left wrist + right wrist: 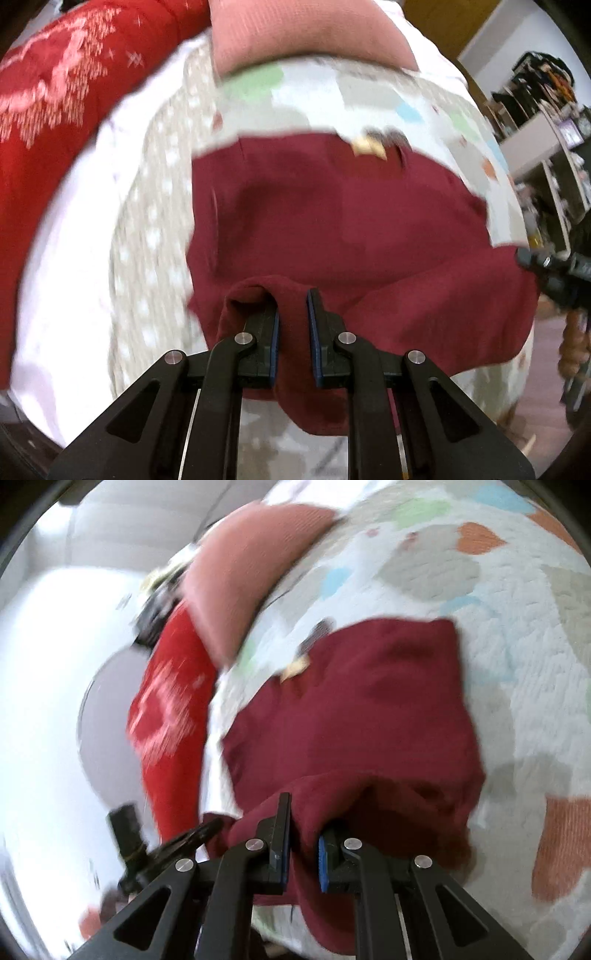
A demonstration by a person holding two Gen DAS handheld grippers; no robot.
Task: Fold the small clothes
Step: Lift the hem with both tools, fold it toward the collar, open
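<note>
A dark maroon garment (332, 206) lies spread on a patchwork quilt (332, 96), with its near edge lifted. My left gripper (293, 299) is shut on a bunched fold of that near edge, and cloth hangs down between the blue pads. In the right wrist view the same maroon garment (369, 701) rises from the quilt (498, 627) toward my right gripper (304, 819), which is shut on another part of the near edge. A small yellow tag (367, 147) shows at the garment's far edge. Both views are motion-blurred.
A red patterned blanket (55, 92) and a pink pillow (303, 33) lie at the far side of the bed. A beige dotted cloth (155, 221) and a white sheet (66, 258) lie left of the garment. Cluttered shelves (546, 129) stand to the right.
</note>
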